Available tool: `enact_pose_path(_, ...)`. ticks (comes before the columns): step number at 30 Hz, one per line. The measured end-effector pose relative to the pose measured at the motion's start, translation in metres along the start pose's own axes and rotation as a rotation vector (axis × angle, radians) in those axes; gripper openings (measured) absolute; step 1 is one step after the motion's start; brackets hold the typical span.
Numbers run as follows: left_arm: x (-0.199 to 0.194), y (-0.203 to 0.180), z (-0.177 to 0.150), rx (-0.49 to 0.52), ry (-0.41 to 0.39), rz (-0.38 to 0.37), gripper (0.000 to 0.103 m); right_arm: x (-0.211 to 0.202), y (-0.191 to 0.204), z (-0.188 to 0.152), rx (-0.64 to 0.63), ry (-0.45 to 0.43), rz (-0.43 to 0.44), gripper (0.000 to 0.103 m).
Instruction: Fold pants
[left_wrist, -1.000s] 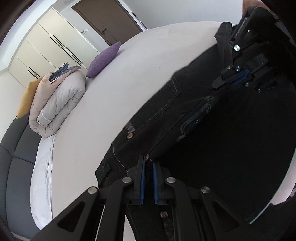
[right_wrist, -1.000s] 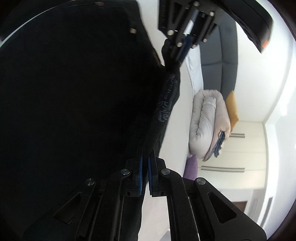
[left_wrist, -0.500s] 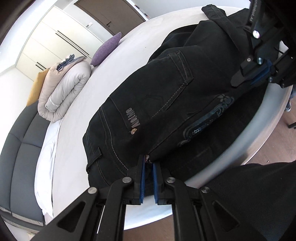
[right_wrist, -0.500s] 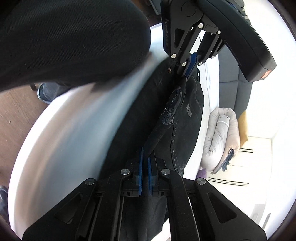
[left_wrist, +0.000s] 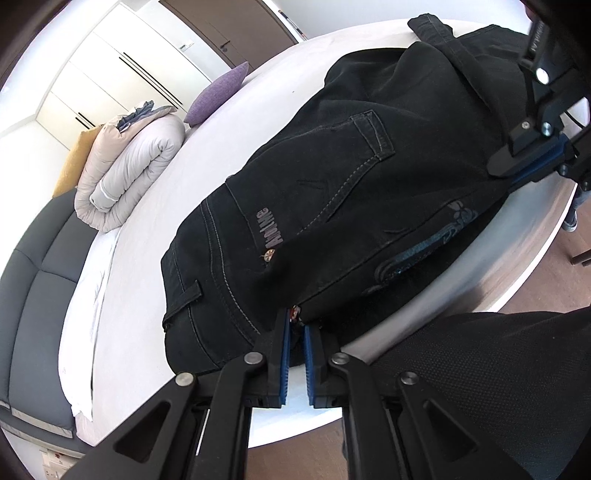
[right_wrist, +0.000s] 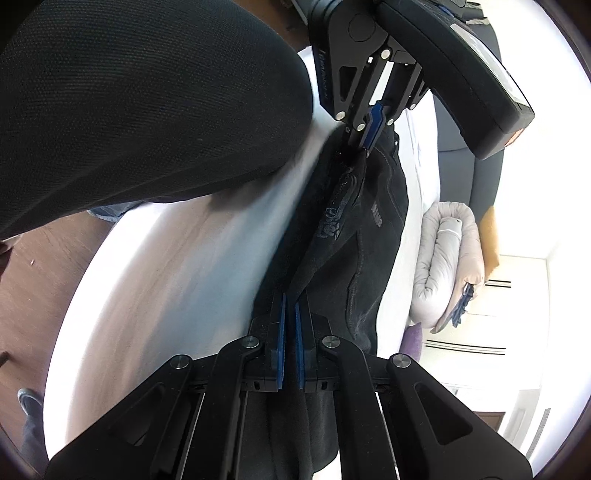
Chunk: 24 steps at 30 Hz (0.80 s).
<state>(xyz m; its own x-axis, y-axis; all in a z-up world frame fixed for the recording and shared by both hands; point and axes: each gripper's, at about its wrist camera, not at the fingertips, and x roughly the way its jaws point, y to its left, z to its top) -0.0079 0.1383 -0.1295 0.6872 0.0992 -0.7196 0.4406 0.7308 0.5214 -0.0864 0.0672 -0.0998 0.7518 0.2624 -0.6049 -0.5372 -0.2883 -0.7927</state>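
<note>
The black pants (left_wrist: 332, 192), held hanging a second ago, have been laid on the bed (left_wrist: 155, 221) near its edge. Both the left gripper (left_wrist: 295, 332) and right gripper (right_wrist: 290, 306) are kept clamped narrowly on the near fold edge, so release seems next.

A rolled grey duvet (left_wrist: 125, 173) lies at the far edge of the white bed (left_wrist: 236, 122), just beside a purple cushion (left_wrist: 218, 92) and an ochre pillow (left_wrist: 72, 162). White wardrobe doors (left_wrist: 110, 66) and a brown door (left_wrist: 229, 26) stand beyond. Wood floor (left_wrist: 303, 458) below.
</note>
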Motion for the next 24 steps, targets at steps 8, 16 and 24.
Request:
enact_pose_path(8,0.004,0.007,0.0,-0.005,0.018,0.012,0.018,-0.018,0.012,-0.004,0.104,-0.001,0.035,0.004)
enact_pose_path(16,-0.035,0.048,0.009,-0.193,-0.034,-0.03,0.083,-0.033,0.005,-0.019,0.361,-0.027,0.067,0.031)
enact_pose_path(24,-0.01,0.064,0.1,-0.439,-0.106,-0.156,0.067,-0.07,-0.051,-0.116,1.13,-0.075,0.225,0.059)
